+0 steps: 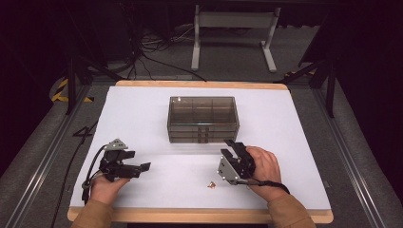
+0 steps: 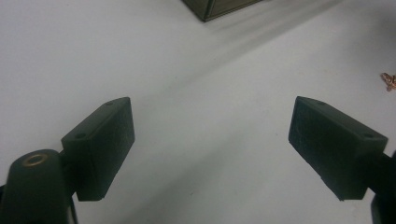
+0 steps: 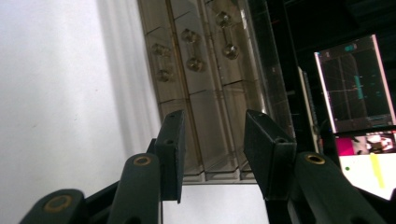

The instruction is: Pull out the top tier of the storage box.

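Note:
A smoked see-through drawer box (image 1: 203, 118) stands in the middle of the white table (image 1: 142, 114). In the right gripper view its front (image 3: 196, 70) appears turned sideways, with three drawers and their knobbed handles. My right gripper (image 1: 225, 147) sits just in front of the box's right end and points at it; its jaws (image 3: 215, 121) stand apart with nothing between them. At the near left my left gripper (image 1: 138, 160) points right, low over bare table, jaws (image 2: 210, 112) wide open and empty. A small copper-coloured piece (image 1: 211, 185) lies between the two hands, and it also appears in the left gripper view (image 2: 388, 81).
A corner of the box (image 2: 219, 7) is at the top of the left gripper view. Beyond the table are a white desk frame (image 1: 233, 33), floor cables and dark stands. A lit monitor (image 3: 357, 84) appears past the box in the right gripper view.

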`<act>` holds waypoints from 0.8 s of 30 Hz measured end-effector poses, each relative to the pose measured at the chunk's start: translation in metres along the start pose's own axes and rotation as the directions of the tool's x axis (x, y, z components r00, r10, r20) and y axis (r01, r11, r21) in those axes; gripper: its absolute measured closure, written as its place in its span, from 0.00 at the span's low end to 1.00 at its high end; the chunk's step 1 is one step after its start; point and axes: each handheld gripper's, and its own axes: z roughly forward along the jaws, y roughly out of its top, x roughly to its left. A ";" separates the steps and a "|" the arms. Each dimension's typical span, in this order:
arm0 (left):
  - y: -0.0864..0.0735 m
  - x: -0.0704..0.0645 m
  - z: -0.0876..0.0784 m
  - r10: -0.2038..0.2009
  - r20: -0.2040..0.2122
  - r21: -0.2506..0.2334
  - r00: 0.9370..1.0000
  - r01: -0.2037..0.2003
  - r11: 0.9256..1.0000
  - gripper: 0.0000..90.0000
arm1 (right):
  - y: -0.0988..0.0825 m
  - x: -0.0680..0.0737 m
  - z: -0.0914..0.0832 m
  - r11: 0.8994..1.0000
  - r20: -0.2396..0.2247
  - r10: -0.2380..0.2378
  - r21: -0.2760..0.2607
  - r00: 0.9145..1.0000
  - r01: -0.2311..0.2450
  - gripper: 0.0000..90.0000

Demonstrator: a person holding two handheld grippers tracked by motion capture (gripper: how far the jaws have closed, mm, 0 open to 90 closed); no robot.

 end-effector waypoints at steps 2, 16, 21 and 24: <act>-0.002 0.001 -0.002 -0.002 -0.006 0.001 1.000 0.002 1.000 0.17 | 0.003 0.001 0.002 1.000 0.015 -0.004 0.007 1.000 0.004 0.67; -0.013 0.002 -0.012 -0.029 -0.033 -0.007 0.999 0.029 1.000 0.17 | 0.022 0.000 0.011 0.998 0.096 -0.018 0.054 0.995 0.013 0.69; -0.014 0.002 -0.013 -0.031 -0.032 -0.006 0.999 0.031 0.999 0.17 | 0.026 0.000 0.014 0.998 0.109 -0.039 0.060 0.993 0.032 0.70; -0.013 0.003 -0.013 -0.029 -0.032 -0.010 0.999 0.028 1.000 0.17 | 0.027 0.000 0.016 0.996 0.118 -0.051 0.077 0.992 0.042 0.70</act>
